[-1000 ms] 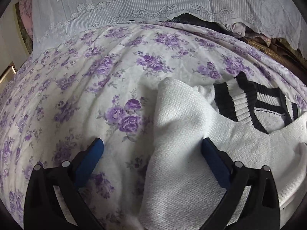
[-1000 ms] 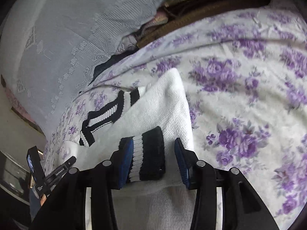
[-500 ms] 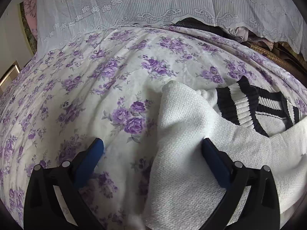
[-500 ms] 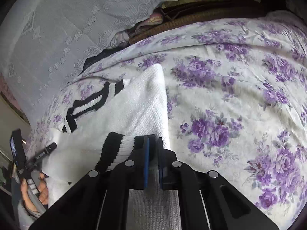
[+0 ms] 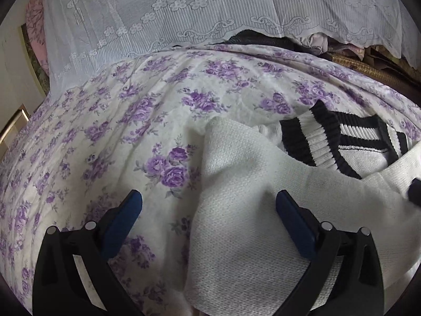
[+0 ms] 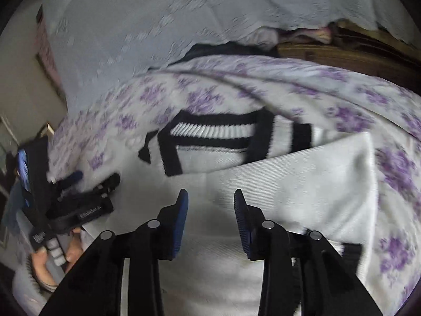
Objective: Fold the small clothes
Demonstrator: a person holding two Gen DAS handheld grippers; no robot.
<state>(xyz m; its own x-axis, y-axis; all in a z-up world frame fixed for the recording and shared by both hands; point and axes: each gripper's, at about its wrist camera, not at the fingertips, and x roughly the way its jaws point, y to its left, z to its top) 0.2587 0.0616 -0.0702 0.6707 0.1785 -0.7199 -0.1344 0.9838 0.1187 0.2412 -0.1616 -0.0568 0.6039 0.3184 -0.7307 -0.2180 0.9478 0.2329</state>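
Two grippers over floral bedspread (image 5: 110,131). White knit sweater (image 5: 244,223) with black-striped collar (image 5: 326,142), spread on the bedspread, filling 3 to 6 o'clock of left view. Left gripper (image 5: 208,205) spread wide, nothing pinched; one blue pad (image 5: 123,218) above the bedspread at 7 o'clock, other above the knit at 5 o'clock, contact not clear. Right gripper (image 6: 210,205) parted, jaws just been opening, nothing between them but bare knit (image 6: 289,184) below; view blurred. Black-banded cuff (image 6: 350,255) lying free at 4 o'clock of right view. Lace cover (image 5: 210,13) at 12 o'clock. Left hand (image 6: 47,266) on its grip at 8 o'clock of right view.
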